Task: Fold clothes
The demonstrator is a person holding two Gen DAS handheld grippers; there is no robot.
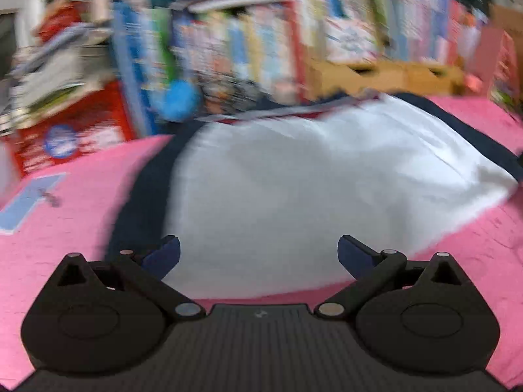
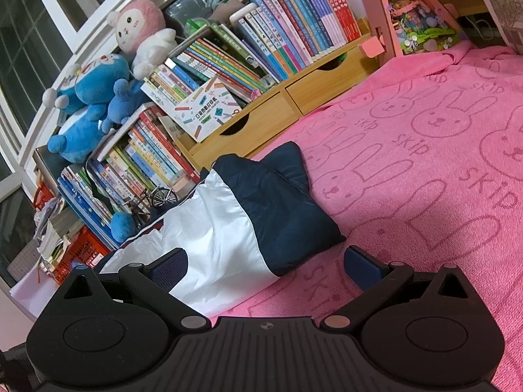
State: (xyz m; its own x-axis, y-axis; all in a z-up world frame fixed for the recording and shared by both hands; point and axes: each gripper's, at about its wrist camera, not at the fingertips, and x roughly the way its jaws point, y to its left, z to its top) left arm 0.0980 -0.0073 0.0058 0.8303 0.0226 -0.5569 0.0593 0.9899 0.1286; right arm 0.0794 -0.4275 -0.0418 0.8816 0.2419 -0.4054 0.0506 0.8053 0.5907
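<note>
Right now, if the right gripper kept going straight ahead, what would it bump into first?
Probably the jacket: the open right gripper points at its navy sleeve on the pink blanket. Depth is hard to judge.

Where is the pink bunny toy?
In the right wrist view, the pink bunny sits at the upper left, on top of the books, just above the blue plush and by the window.

Left wrist view: books (image 1: 248,42) at 12 o'clock motion-blurred, titles unreadable; white-and-navy garment (image 1: 294,183) smeared (edges soft). Right wrist view: garment's lower edge hidden behind left finger (image 2: 170,268) at 7 o'clock.
</note>
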